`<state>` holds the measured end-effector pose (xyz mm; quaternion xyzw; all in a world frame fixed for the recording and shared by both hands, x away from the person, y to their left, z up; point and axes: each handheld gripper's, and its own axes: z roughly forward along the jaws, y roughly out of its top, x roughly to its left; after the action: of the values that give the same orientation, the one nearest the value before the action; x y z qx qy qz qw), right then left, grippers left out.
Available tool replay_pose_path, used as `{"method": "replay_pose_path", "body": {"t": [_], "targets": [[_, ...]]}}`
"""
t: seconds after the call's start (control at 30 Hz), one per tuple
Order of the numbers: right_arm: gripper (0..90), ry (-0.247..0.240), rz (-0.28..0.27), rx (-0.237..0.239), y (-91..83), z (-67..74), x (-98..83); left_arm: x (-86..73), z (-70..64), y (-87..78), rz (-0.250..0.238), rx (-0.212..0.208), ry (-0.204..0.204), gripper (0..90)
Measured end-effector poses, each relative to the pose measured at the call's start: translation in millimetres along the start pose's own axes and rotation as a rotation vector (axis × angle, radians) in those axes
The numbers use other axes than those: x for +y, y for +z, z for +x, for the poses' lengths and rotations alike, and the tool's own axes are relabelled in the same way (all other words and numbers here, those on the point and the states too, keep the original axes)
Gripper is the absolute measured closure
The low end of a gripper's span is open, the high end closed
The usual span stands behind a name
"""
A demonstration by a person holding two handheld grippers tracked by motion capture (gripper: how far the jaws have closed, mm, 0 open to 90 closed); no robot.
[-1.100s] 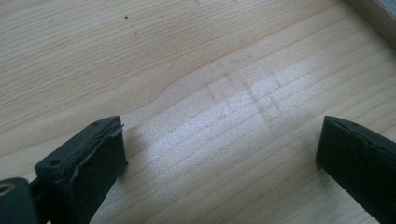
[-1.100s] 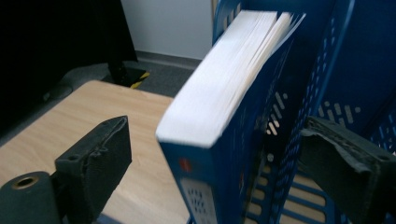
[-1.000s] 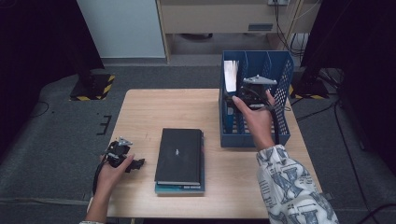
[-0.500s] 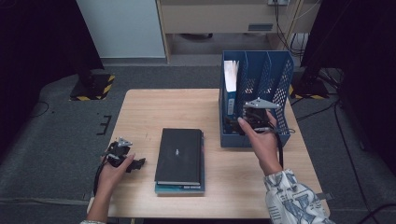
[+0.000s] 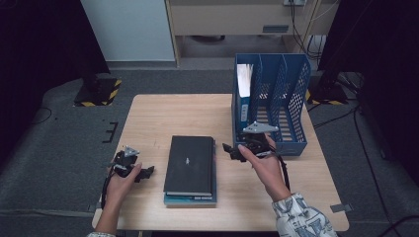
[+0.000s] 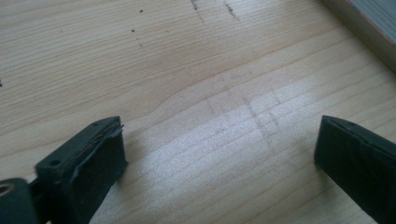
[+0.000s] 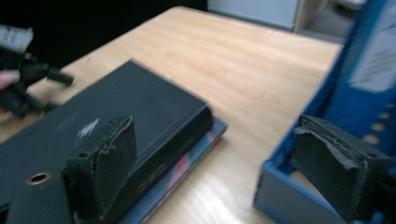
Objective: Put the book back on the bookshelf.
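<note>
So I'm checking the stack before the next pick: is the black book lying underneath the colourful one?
No, the black book lies on top, with the colourful book showing beneath its near edge.

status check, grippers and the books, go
Right gripper open, empty, jaws just closing a little, between black book and blue file rack. Left gripper open, empty, low over table. Black book on a second book. Nothing in the way.
</note>
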<state>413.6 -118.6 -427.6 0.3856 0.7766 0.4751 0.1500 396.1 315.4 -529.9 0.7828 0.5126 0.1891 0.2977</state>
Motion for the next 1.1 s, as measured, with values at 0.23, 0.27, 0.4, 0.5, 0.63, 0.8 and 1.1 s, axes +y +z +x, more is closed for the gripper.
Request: {"method": "replay_pose_path", "body": {"t": [0.23,0.27,0.4,0.5,0.63,0.8,1.1], "targets": [[12.3,0.001,0.028,0.053,12.8,12.5,-17.7,-1.3,4.5,-12.0,-0.066,0.017,-0.032,6.7],[12.5,0.0,0.032,0.049,13.2,14.3,-20.2,-1.1,5.0,-13.5,-0.063,0.017,-0.024,7.2],[12.9,0.023,0.041,0.06,17.9,20.2,-30.8,-0.3,-1.3,-20.1,-0.093,0.005,-0.029,8.0],[13.6,0.038,0.06,0.071,23.4,25.7,-38.4,-0.5,-7.2,-27.6,-0.107,-0.001,-0.027,8.2],[13.7,0.046,0.074,0.085,29.9,31.7,-41.9,1.9,-16.8,-38.4,-0.143,-0.028,-0.014,9.4],[13.7,0.041,0.095,0.099,34.4,37.5,-43.7,5.7,-27.9,-43.5,-0.169,-0.071,-0.003,9.5],[13.5,0.031,0.13,0.144,39.0,46.0,-48.1,20.4,-48.5,-47.8,-0.19,-0.147,0.069,11.4]]}}
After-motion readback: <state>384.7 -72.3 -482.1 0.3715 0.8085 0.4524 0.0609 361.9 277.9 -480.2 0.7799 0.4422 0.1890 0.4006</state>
